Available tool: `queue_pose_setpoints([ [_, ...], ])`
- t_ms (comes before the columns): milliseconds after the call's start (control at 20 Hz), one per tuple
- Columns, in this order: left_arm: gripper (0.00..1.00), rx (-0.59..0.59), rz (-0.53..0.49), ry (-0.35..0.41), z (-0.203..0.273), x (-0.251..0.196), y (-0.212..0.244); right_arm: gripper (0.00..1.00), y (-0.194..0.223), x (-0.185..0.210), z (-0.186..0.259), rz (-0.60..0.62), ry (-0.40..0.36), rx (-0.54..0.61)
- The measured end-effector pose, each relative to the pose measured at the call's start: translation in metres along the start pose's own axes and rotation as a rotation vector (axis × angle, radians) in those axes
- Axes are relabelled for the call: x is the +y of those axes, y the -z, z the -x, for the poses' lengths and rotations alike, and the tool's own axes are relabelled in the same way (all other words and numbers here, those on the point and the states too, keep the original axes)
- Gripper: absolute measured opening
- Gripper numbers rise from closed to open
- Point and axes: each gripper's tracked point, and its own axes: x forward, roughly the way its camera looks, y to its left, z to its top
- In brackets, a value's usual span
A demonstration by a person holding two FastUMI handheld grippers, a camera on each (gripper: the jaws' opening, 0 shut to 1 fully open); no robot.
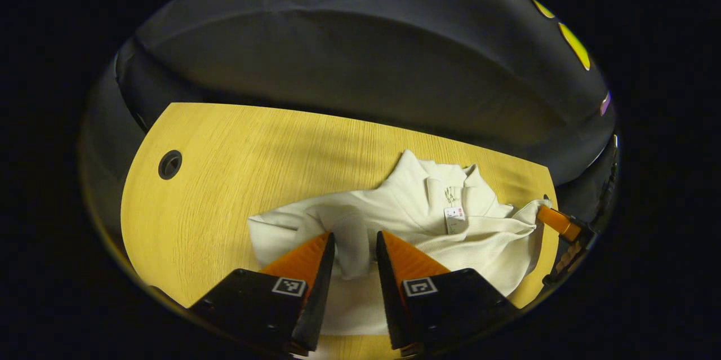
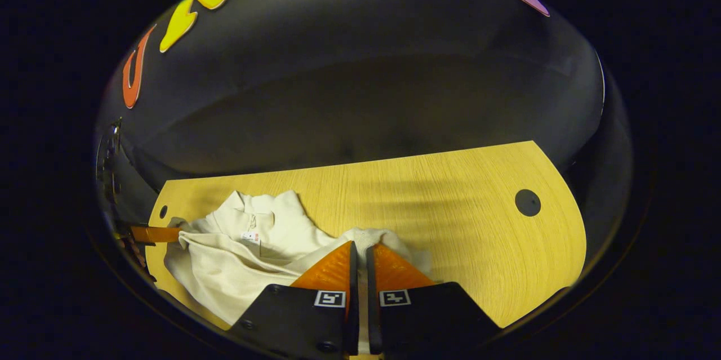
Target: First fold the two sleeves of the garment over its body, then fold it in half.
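Observation:
A cream collared garment (image 1: pixel 428 219) lies crumpled on the wooden table (image 1: pixel 225 180), collar and tag facing up. My left gripper (image 1: pixel 355 241) holds a thick fold of its cloth between both fingers, near the left sleeve. In the right gripper view the garment (image 2: pixel 236 258) sits at the lower left, and my right gripper (image 2: pixel 359 250) is nearly closed on a thin bunch of cloth at the garment's right edge. Each gripper also appears far off in the other's view, left gripper (image 2: pixel 155 234) and right gripper (image 1: pixel 557 222), each touching a raised edge of the garment.
The table has a round cable hole (image 1: pixel 169 164) near its left end and another cable hole (image 2: pixel 528 203) near its right end. Bare wood (image 2: pixel 450 219) stretches to the right of the garment. Black cloth walls rise behind the table.

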Motion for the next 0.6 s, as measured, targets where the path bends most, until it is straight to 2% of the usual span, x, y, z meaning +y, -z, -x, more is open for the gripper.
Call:
queue_pose_setpoints([
  [50, 0.6, -0.01, 0.003, 0.011, 0.004, -0.004, -0.002, 0.05, -0.004, 0.005, 0.005, -0.002, -0.02, -0.009],
  [100, 0.62, -0.016, 0.003, 0.016, 0.007, -0.006, -0.003, 0.11, -0.009, 0.004, 0.014, 0.003, -0.027, -0.015],
  [150, 0.76, -0.02, 0.002, 0.026, 0.009, -0.008, -0.002, 0.17, -0.016, 0.004, 0.02, 0.01, -0.022, -0.025],
  [250, 0.94, -0.037, -0.004, 0.014, 0.018, -0.007, -0.006, 0.18, -0.022, 0.009, 0.034, 0.025, -0.029, -0.046],
  [300, 0.89, -0.054, -0.008, 0.008, 0.024, -0.006, -0.009, 0.19, -0.023, 0.015, 0.041, 0.039, -0.04, -0.055],
  [350, 0.89, -0.068, -0.01, 0.007, 0.032, -0.007, -0.011, 0.23, -0.026, 0.016, 0.05, 0.059, -0.037, -0.071],
  [400, 0.89, -0.08, -0.018, 0.013, 0.044, -0.011, -0.011, 0.31, -0.034, 0.019, 0.063, 0.076, -0.023, -0.095],
  [600, 0.91, -0.177, -0.053, 0.007, 0.114, -0.021, -0.022, 0.39, -0.058, 0.039, 0.136, 0.117, -0.025, -0.18],
])
